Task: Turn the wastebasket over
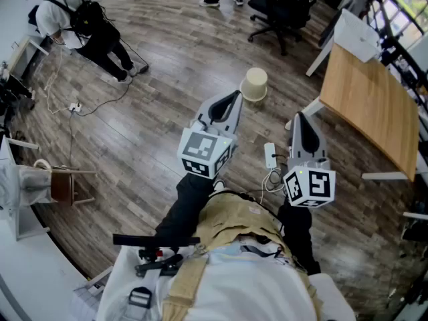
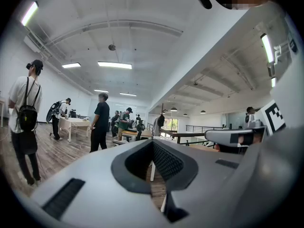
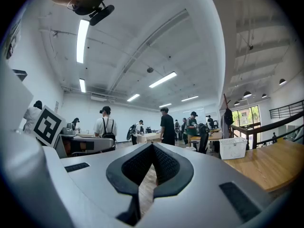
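A cream wastebasket [image 1: 254, 84] stands on the wooden floor ahead of me, seen from above in the head view. My left gripper [image 1: 234, 96] is held level in the air, its tip just short of the basket in the picture, jaws shut on nothing. My right gripper [image 1: 299, 118] hangs to the right of it, also level and shut, empty. In the left gripper view [image 2: 153, 141] and the right gripper view [image 3: 152, 145] the jaws meet at the tip and look out over the room; the wastebasket does not show there.
A wooden table [image 1: 374, 105] stands at the right. A white power strip with cable [image 1: 270, 156] lies on the floor between the grippers. A small stool [image 1: 63, 184] is at the left. People [image 1: 80, 22] stand at the far left and back, with office chairs [image 1: 281, 5].
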`<state>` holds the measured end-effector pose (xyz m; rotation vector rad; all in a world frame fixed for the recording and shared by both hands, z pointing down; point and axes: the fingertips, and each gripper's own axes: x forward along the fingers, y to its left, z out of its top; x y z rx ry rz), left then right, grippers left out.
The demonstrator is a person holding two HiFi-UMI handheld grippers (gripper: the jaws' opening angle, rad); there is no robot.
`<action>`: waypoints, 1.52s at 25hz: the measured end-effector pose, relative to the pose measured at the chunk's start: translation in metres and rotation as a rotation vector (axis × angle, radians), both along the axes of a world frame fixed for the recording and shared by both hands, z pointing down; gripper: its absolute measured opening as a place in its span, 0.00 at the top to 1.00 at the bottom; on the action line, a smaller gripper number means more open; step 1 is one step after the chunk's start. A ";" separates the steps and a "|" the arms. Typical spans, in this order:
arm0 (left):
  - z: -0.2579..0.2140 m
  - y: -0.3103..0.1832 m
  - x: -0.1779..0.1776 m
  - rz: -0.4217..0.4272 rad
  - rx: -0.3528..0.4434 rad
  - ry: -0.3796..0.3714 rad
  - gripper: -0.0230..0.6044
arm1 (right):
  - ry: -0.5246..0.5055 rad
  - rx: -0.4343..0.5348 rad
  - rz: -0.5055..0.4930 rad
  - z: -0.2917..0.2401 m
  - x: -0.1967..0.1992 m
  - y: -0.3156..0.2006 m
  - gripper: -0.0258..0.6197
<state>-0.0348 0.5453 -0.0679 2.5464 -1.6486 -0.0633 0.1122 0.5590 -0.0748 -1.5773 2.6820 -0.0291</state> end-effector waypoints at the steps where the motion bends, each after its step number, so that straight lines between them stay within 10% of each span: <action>1: 0.001 0.000 -0.001 -0.001 0.000 0.001 0.96 | -0.002 -0.002 -0.002 0.000 -0.002 -0.001 0.93; 38: 0.059 -0.002 -0.071 0.035 -0.098 0.061 0.96 | 0.040 -0.120 0.047 0.060 -0.065 0.002 0.93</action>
